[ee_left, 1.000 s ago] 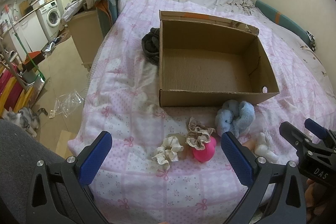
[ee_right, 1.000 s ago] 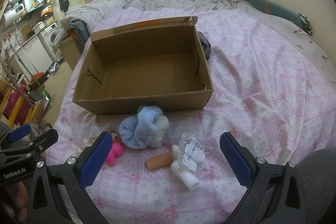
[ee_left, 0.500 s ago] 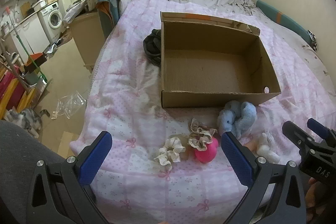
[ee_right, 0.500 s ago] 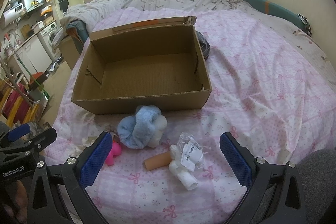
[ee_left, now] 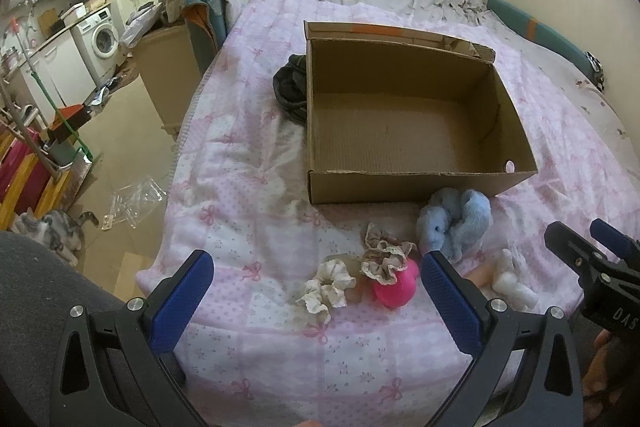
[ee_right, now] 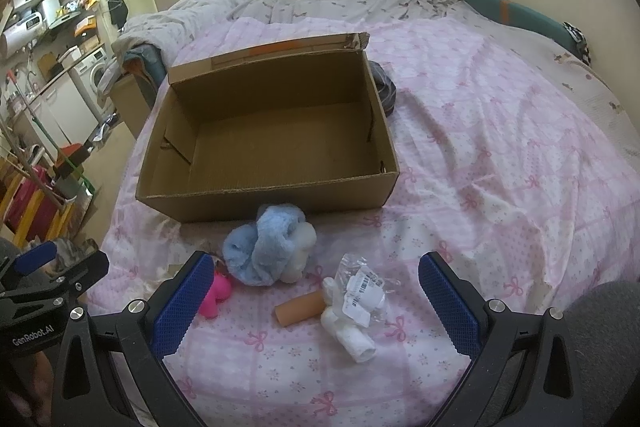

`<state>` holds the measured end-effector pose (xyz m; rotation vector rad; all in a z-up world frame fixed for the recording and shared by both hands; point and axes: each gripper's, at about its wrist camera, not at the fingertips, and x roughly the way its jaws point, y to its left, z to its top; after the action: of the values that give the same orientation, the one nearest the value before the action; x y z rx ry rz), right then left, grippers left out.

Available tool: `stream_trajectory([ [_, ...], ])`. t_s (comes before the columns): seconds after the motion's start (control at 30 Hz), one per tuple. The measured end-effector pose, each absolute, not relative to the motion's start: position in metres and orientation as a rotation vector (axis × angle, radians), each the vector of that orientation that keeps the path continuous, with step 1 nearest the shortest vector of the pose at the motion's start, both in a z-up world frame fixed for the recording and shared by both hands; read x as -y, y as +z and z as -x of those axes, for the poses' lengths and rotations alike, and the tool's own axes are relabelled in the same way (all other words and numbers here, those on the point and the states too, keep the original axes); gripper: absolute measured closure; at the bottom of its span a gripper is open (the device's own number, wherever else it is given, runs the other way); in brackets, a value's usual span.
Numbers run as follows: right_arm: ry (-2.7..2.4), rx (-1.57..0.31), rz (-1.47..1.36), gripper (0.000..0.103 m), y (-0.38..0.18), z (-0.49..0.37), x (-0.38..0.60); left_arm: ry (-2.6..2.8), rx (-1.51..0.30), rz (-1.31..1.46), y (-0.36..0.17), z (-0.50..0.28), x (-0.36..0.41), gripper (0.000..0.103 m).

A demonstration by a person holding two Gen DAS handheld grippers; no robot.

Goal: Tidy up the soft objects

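Here, both grippers hang with jaws wide apart and empty: the left gripper (ee_left: 318, 285) over a frilly cream scrunchie (ee_left: 326, 285) and pink rubbery toy (ee_left: 396, 289), the right gripper (ee_right: 312, 285) near a fluffy blue plush (ee_right: 266, 247) lying just before the corrugated cardboard box (ee_right: 272, 193).
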<state>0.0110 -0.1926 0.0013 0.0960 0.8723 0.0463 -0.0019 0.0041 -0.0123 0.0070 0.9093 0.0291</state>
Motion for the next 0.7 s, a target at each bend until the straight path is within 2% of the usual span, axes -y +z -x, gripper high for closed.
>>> stream_trajectory([
  [0.7,0.114,-0.964,-0.201,0.0,0.009,-0.035,0.207,0.016,-0.992,0.015,0.005,-0.042,-0.009,0.0],
])
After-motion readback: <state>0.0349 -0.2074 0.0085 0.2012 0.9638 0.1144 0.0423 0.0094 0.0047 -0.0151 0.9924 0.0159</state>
